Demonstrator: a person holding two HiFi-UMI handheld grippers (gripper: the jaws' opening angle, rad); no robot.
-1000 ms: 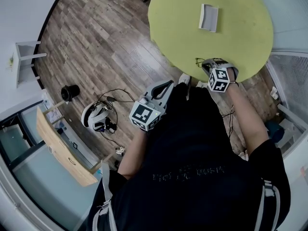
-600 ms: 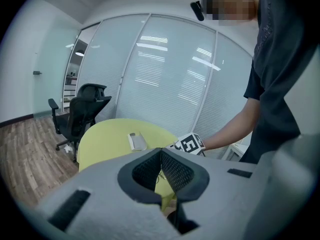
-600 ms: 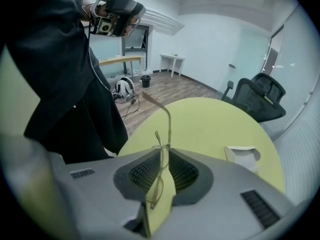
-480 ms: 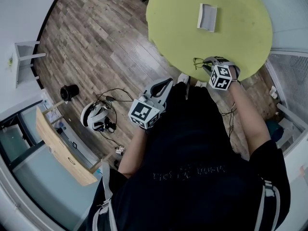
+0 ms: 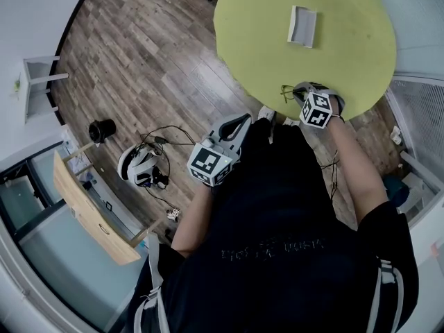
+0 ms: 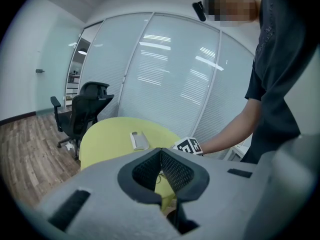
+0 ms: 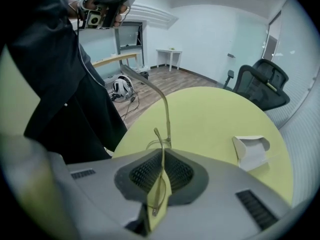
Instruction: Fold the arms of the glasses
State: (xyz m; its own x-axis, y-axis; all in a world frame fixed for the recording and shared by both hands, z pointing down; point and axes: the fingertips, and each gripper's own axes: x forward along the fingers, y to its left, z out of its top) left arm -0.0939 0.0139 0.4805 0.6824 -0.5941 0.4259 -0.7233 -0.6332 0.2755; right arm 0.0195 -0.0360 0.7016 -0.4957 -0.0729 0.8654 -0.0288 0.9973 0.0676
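Observation:
Thin-framed glasses (image 7: 161,134) are pinched in my right gripper (image 7: 161,170), which is shut on them at the near edge of the round yellow-green table (image 5: 347,19). One arm of the glasses (image 7: 165,104) sticks out long and curved over the table; another thin piece rises between the pads. In the head view the glasses (image 5: 287,91) show as a small dark outline just left of the right gripper (image 5: 302,92). My left gripper (image 5: 236,125) hangs off the table over the floor, shut with nothing in it (image 6: 160,152).
A white open glasses case (image 5: 302,26) lies on the table's far half. On the wood floor are a headset with cables (image 5: 139,166) and a black pot (image 5: 102,130). A wooden cabinet (image 5: 90,214) stands left, an office chair (image 7: 262,84) beyond the table.
The right gripper with the glasses has shifted very slightly along the table edge. The left gripper has stayed where it was.

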